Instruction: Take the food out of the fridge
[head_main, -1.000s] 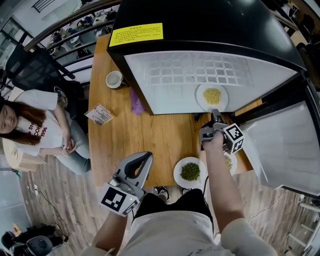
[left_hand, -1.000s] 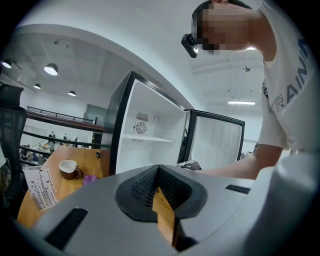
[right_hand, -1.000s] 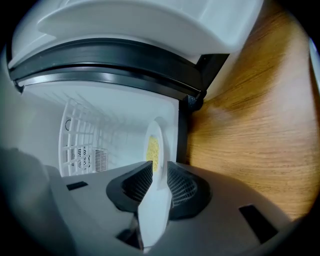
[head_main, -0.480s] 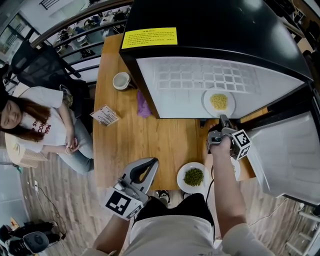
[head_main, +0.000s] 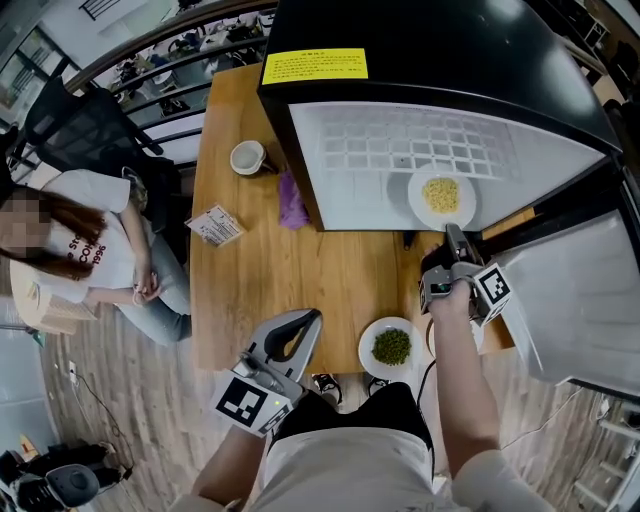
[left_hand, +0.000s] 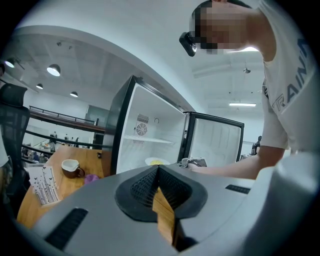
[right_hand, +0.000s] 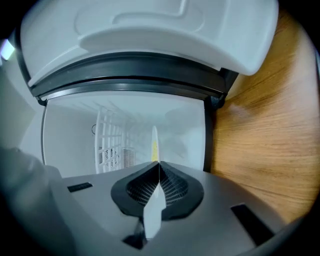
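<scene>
The black fridge (head_main: 420, 60) stands open on the wooden table, and a white plate of yellow food (head_main: 441, 197) lies on its white floor. My right gripper (head_main: 455, 238) is shut on the plate's near rim; its jaws have just been closing with that rim between them. In the right gripper view the plate (right_hand: 154, 142) shows edge-on, running out from my right gripper (right_hand: 158, 163). My left gripper (head_main: 312, 318) hangs shut and empty over the table's front edge, well left of the plate. From the left gripper view, the plate (left_hand: 155, 161) is a pale sliver beyond my left gripper (left_hand: 158, 167).
A white plate of green food (head_main: 392, 347) sits on the table (head_main: 300, 270) near its front edge, with another plate (head_main: 474, 334) half hidden under my right arm. A cup (head_main: 247, 157), a purple object (head_main: 291, 201) and a leaflet (head_main: 216, 226) lie left of the fridge. A person (head_main: 90, 250) sits at the left. The fridge door (head_main: 570, 300) stands open at the right.
My right gripper has kept to the plate's near rim at the fridge's mouth and lifted a little. The left gripper has held its place.
</scene>
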